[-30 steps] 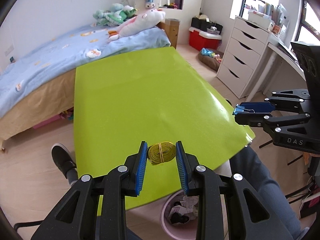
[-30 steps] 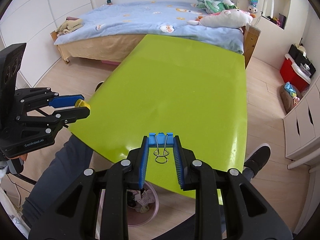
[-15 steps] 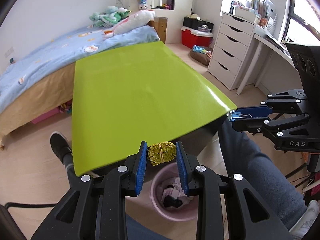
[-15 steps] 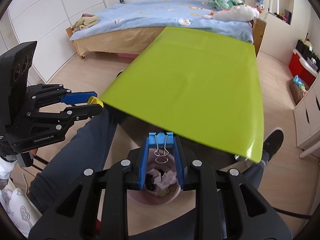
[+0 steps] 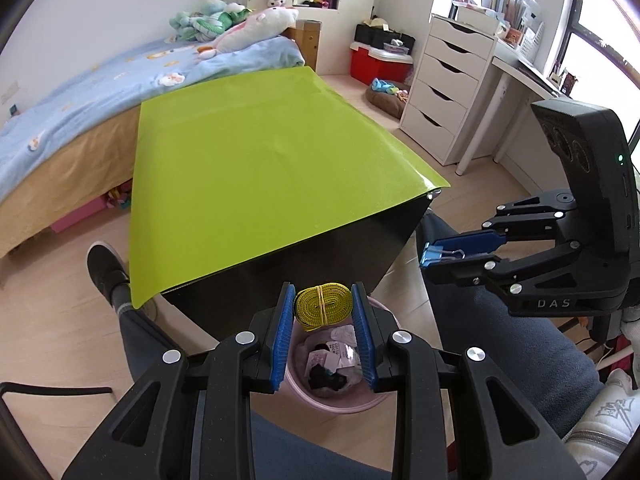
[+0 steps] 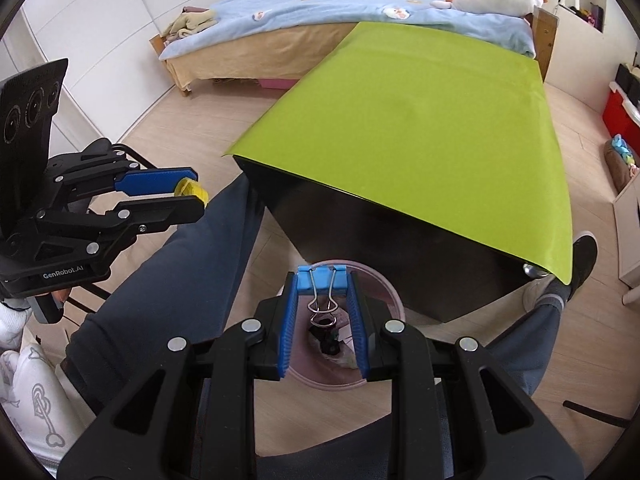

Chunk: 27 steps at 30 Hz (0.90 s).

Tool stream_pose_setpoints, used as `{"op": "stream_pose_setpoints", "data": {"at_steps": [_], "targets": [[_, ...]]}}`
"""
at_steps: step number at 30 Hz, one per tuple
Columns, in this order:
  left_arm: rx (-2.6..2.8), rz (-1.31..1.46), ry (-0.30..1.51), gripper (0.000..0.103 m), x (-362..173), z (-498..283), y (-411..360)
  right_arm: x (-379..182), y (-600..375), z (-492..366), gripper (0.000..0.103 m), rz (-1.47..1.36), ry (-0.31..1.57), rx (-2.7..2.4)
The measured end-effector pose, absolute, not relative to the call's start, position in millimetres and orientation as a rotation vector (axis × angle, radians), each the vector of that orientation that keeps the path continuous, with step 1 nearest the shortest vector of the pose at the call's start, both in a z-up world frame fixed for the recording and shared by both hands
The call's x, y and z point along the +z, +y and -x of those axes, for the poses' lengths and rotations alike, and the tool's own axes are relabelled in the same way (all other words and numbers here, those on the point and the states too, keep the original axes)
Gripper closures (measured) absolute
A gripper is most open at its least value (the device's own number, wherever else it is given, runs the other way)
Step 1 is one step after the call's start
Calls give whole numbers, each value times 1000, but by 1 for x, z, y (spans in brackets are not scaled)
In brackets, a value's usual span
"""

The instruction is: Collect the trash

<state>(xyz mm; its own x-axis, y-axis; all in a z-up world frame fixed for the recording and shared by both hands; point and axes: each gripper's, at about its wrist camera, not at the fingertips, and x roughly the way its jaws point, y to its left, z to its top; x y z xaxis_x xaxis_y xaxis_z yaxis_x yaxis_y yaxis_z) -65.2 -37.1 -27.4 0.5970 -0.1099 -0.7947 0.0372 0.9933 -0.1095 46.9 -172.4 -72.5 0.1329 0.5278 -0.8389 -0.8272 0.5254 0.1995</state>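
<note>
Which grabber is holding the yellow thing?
The left gripper, pinching the yellow rolled band. The right gripper holds a blue binder clip instead.

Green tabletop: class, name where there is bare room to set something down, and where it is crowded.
The whole green tabletop shows bare, bordered by the bed at its far end. It is crowded below its near edge: the pink bin holds trash, with the left gripper gripping a yellow strap roll and the right gripper a blue binder clip above it.

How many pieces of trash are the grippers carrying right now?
2. A yellow strap roll sits in the left gripper; a blue binder clip sits in the right gripper. Both are above the pink bin.
</note>
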Motion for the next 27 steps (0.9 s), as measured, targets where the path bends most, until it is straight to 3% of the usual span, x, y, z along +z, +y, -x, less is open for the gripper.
{"op": "stream_pose_setpoints", "data": {"at_steps": [1, 2, 3, 5, 12, 15, 16, 22, 27], "targets": [[-87, 84, 927, 74, -27, 64, -37, -72, -173, -48, 51, 347, 1031, 1010], [-89, 83, 927, 74, -27, 64, -39, -72, -174, -49, 26, 338, 1027, 1007], [-92, 82, 927, 74, -27, 64, -39, -71, -177, -51, 16, 324, 1022, 1000], [-102, 83, 929, 74, -27, 62, -41, -69, -182, -55, 10, 302, 1020, 978], [-153, 77, 941, 71, -29, 55, -52, -57, -202, -66, 8, 259, 993, 894], [-170, 85, 934, 21, -29, 52, -54, -54, -208, -71, 8, 243, 986, 878], [-180, 95, 928, 16, -30, 52, -53, -54, -210, -73, 8, 237, 985, 874], [-150, 100, 945, 8, -33, 47, -51, -56, -216, -77, 6, 207, 979, 873], [-122, 114, 931, 8, -31, 47, -46, -55, -216, -78, 3, 193, 971, 861]]}}
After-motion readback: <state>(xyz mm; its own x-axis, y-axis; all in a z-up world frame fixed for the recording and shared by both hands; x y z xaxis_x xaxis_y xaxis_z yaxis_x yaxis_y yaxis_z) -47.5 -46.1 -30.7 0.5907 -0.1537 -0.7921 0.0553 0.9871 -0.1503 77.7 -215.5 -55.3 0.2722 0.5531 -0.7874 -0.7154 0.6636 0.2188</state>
